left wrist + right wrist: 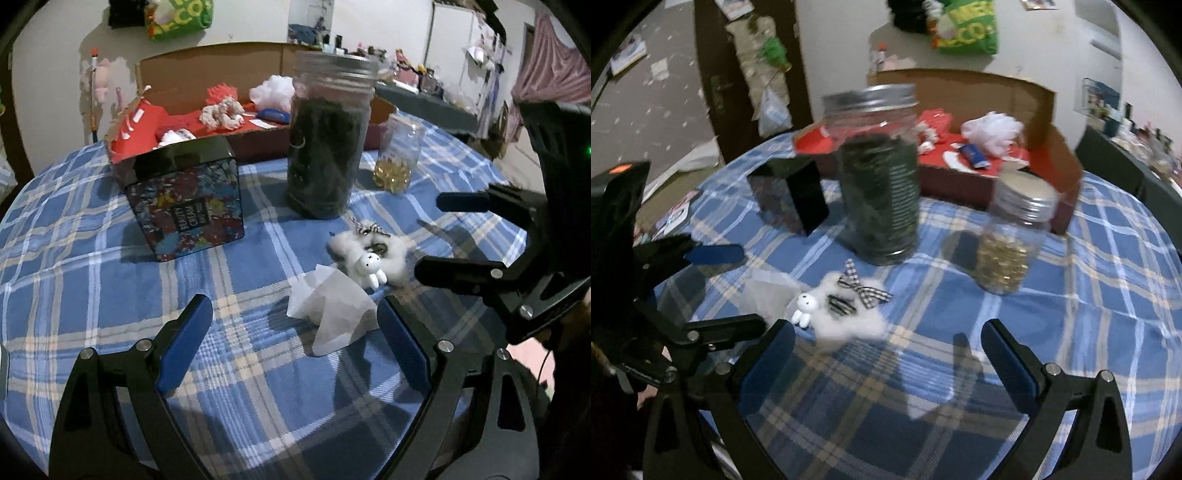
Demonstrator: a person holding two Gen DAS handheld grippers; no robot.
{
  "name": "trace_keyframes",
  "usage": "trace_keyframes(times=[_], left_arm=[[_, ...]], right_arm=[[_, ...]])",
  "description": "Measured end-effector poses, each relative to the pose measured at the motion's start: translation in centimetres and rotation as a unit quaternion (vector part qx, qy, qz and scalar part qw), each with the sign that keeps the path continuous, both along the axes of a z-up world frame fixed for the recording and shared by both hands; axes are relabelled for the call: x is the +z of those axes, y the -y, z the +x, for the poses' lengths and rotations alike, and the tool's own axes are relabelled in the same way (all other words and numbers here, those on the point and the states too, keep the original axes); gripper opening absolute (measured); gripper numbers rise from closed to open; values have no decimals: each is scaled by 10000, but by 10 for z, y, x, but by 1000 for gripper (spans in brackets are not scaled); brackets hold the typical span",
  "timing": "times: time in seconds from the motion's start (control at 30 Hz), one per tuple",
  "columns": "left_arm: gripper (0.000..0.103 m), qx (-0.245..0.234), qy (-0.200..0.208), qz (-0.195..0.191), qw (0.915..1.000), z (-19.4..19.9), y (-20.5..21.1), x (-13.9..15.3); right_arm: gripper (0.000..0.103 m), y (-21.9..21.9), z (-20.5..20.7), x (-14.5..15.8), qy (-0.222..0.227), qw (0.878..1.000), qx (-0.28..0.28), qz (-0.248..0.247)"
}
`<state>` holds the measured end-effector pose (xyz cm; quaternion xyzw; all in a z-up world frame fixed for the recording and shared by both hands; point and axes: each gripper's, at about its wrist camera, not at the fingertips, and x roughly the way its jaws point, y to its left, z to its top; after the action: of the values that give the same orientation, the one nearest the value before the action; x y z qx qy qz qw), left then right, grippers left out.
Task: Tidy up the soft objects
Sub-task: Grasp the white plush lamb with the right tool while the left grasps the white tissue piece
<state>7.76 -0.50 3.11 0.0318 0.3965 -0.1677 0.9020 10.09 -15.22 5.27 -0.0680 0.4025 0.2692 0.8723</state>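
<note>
A crumpled white tissue lies on the blue plaid cloth. It sits between the fingers of my open left gripper, close to the right-hand pad. Just beyond it is a fluffy white hair tie with a bunny charm and a checked bow. My right gripper hangs open over the cloth, and the fluffy tie is at its left fingertip. Each gripper shows in the other's view: the right gripper and the left gripper, both open. I cannot tell whether either touches anything.
Behind stands a cardboard box lined in red, holding a scrunchie, a white pouf and other soft pieces. A tall dark-filled jar, a small jar of gold beads and a black floral tin stand on the cloth.
</note>
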Motion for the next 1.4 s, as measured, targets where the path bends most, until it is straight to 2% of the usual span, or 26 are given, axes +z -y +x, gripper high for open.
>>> trace_keyframes(times=[0.03, 0.1, 0.17, 0.23, 0.3, 0.33, 0.37, 0.4, 0.43, 0.5, 0.53, 0.63, 0.67, 0.87, 1.03, 1.17, 1.23, 1.33, 1.4], left_arm=[[89, -50, -5, 15, 10000, 1, 1, 0], [78, -171, -43, 46, 9998, 4, 3, -2], [74, -289, -117, 37, 9995, 9, 5, -4], [63, -365, -122, 5, 9993, 13, 5, -4], [45, -462, -136, -89, 9988, 15, 5, -4], [41, -511, -162, -169, 9984, 17, 4, -4], [32, -573, -181, -244, 9979, 19, 4, -4], [28, -626, -193, -300, 9974, 20, 4, -4], [28, -673, -197, -346, 9969, 20, 4, -4], [20, -697, -176, -370, 9967, 21, 5, -4], [20, -706, -185, -404, 9965, 21, 5, -3], [18, -701, -160, -423, 9965, 21, 6, -1], [16, -706, -144, -422, 9965, 20, 6, 0], [15, -766, -16, -470, 9960, 17, 9, 10], [15, -792, 52, -502, 9956, 14, 7, 15], [15, -751, -26, -661, 9950, 13, 0, 15], [15, -684, -26, -675, 9954, 12, -5, 12], [16, -647, 2, -453, 9969, 11, -3, 6], [21, -645, 12, -320, 9974, 11, -1, 2]], right_arm=[[101, -3, 1, -1, -17, 10000, 85, -48], [98, -9, 4, -4, -31, 9996, 223, -161], [93, -14, 8, -6, -80, 9991, 331, -252], [87, -19, 12, -9, -125, 9985, 435, -315], [83, -24, 15, -11, -172, 9977, 571, -309], [79, -26, 15, -12, -197, 9974, 630, -290], [72, -28, 15, -14, -206, 9969, 708, -263], [66, -29, 15, -14, -174, 9967, 759, -234], [48, -29, 13, -13, -132, 9964, 822, -181], [46, -29, 11, -12, -107, 9962, 855, -130], [38, -27, 10, -12, -79, 9964, 841, -101], [34, -21, 6, -9, -44, 9972, 743, 19], [24, -19, 4, -7, -16, 9975, 704, 80], [12, -6, -3, 7, 63, 9983, 441, 378], [10, 0, -7, 11, -11, 9977, 368, 567], [10, 14, -9, 10, -249, 9957, 251, 859], [12, 20, -10, 5, -285, 9971, 54, 708], [17, 25, -9, -2, -298, 9981, -193, 504], [20, 21, -11, -4, -118, 9993, -325, 135]])
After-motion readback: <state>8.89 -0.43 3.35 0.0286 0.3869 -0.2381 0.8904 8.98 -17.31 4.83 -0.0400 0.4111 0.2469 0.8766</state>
